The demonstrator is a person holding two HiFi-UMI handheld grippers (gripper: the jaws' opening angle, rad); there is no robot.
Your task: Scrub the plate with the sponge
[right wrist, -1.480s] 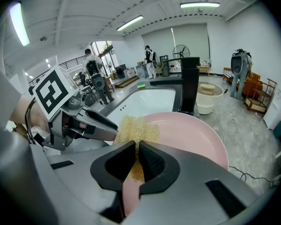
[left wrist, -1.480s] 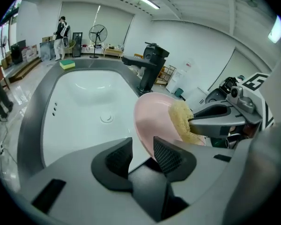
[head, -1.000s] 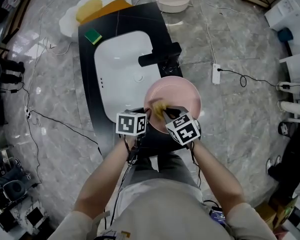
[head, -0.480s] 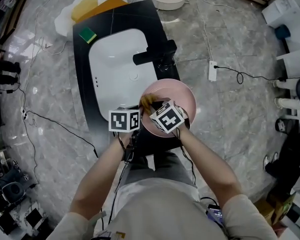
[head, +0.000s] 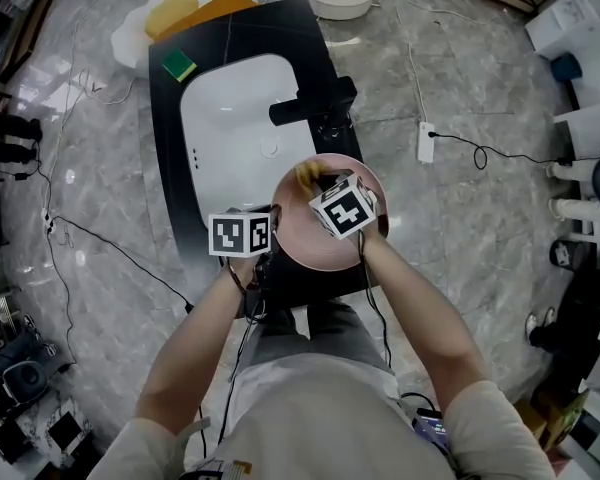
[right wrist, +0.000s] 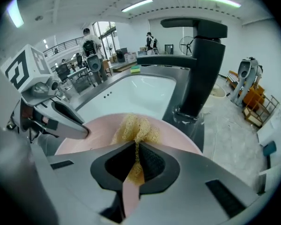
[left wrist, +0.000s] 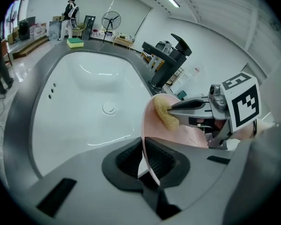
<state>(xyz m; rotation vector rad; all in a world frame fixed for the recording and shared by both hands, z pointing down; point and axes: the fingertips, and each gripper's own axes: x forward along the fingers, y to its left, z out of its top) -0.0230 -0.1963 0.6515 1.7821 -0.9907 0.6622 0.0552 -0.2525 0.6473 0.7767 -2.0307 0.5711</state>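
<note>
Head view: the pink plate (head: 325, 248) is over the black surface (head: 168, 168), at the near right corner of the white sink (head: 230, 118).

Left gripper view: the left gripper (left wrist: 143, 146) has just been closing its fingers, which now clamp the plate's rim.

Right gripper view: the right gripper (right wrist: 136, 151) grips the yellow sponge (right wrist: 138, 128) in its fingers and holds it against the plate's face, below the black faucet (right wrist: 201, 69).

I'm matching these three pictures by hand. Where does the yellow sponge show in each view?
Head view: yellow sponge at the pink plate's far rim, centre.
Left gripper view: right of centre, against the plate.
Right gripper view: lower centre, between the jaws.
Shared landmark: black faucet.
</note>
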